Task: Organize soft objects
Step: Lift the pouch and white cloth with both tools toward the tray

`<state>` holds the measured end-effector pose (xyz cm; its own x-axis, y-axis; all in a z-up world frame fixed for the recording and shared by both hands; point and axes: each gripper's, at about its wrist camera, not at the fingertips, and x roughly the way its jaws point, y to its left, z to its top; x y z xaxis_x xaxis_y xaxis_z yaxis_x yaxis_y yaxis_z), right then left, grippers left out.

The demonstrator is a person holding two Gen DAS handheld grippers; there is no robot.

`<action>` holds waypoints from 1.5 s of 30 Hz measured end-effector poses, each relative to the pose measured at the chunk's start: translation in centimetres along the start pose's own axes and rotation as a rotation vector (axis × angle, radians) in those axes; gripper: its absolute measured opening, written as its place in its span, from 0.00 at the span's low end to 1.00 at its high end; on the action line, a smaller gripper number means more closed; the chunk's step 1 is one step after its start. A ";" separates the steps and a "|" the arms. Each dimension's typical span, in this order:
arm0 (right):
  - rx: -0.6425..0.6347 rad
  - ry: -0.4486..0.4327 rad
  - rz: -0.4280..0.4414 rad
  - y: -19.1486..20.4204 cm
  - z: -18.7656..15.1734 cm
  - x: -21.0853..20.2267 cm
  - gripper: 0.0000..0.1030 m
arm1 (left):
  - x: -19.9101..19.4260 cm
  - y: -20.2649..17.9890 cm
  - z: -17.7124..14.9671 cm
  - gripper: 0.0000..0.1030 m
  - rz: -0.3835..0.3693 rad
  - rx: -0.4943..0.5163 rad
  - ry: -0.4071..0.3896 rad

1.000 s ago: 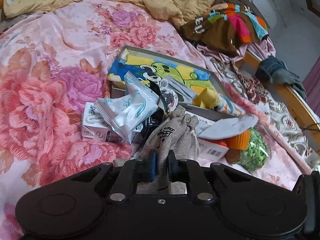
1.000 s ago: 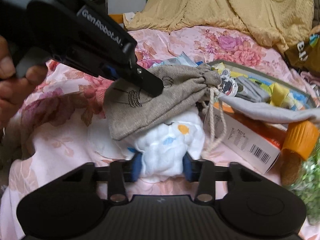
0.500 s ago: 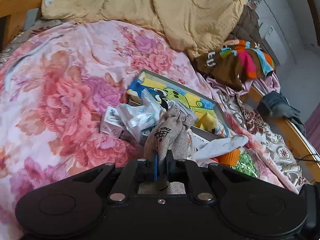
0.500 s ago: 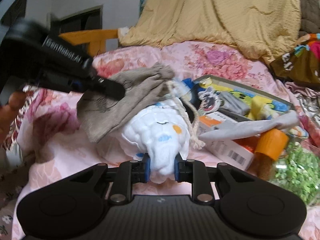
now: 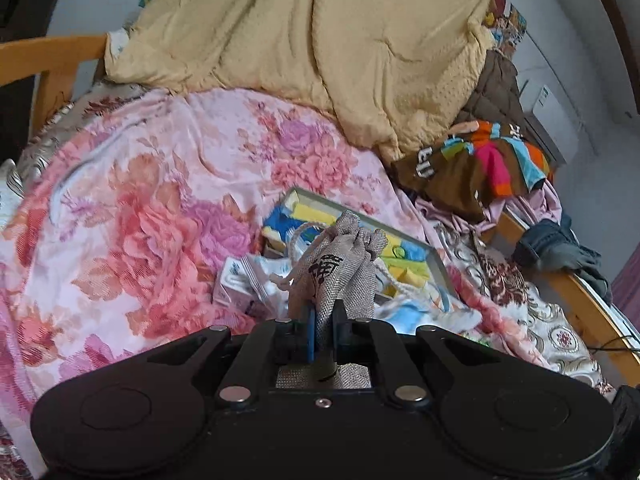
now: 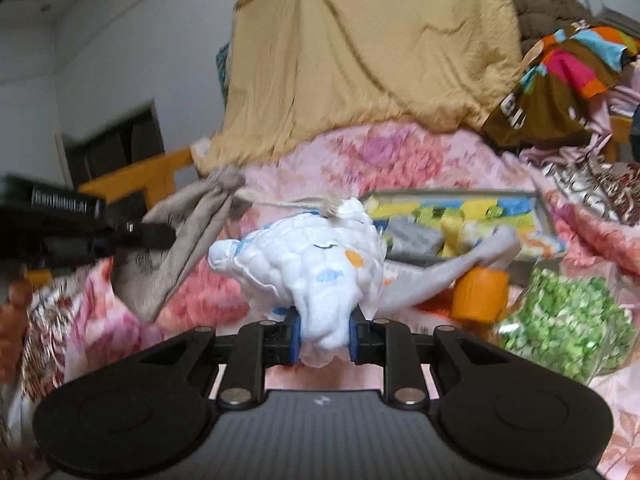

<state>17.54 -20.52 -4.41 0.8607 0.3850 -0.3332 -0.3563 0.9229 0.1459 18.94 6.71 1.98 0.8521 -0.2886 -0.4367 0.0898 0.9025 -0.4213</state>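
Observation:
In the left wrist view my left gripper (image 5: 322,322) is shut on the bottom end of a grey drawstring pouch (image 5: 340,264), which stands up in front of it above the floral bedspread (image 5: 132,216). The right wrist view shows my right gripper (image 6: 323,330) shut on a white plush toy (image 6: 316,260) with a stitched eye and orange spot, lifted off the bed. There the left gripper (image 6: 150,236) enters from the left with the pouch (image 6: 176,232) hanging from it. The pouch's cord trails across the top of the plush.
A shallow grey box (image 6: 542,210) of colourful cloth lies behind the plush, with a grey sock (image 6: 440,276), an orange cap (image 6: 480,294) and a green bag (image 6: 568,320) to the right. White packets (image 5: 248,280) lie near the box. A yellow quilt (image 5: 320,40) and striped garment (image 5: 480,164) sit further back.
Both grippers have risen, lifting the pouch and the plush off the bed. The right jaws have squeezed tighter on the plush. The pouch has moved left, off the plush.

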 end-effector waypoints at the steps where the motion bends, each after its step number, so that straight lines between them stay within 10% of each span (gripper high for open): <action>1: 0.005 -0.019 -0.001 -0.2 0.2 -0.3 0.24 | -0.2 -0.2 0.1 0.07 0.000 -0.001 -0.009; 24: -0.014 -0.101 -0.236 -9.1 6.7 6.0 0.24 | 7.7 -6.9 5.7 0.08 -0.034 0.122 -0.152; 45: 0.199 0.037 -0.266 -17.9 8.3 11.9 0.25 | 25.7 -10.9 5.3 0.09 -0.008 -0.019 0.034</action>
<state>37.18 -32.47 -3.26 0.8988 0.1338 -0.4175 -0.0395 0.9731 0.2270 42.59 -8.89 -0.43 0.8336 -0.3063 -0.4597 0.0863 0.8942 -0.4393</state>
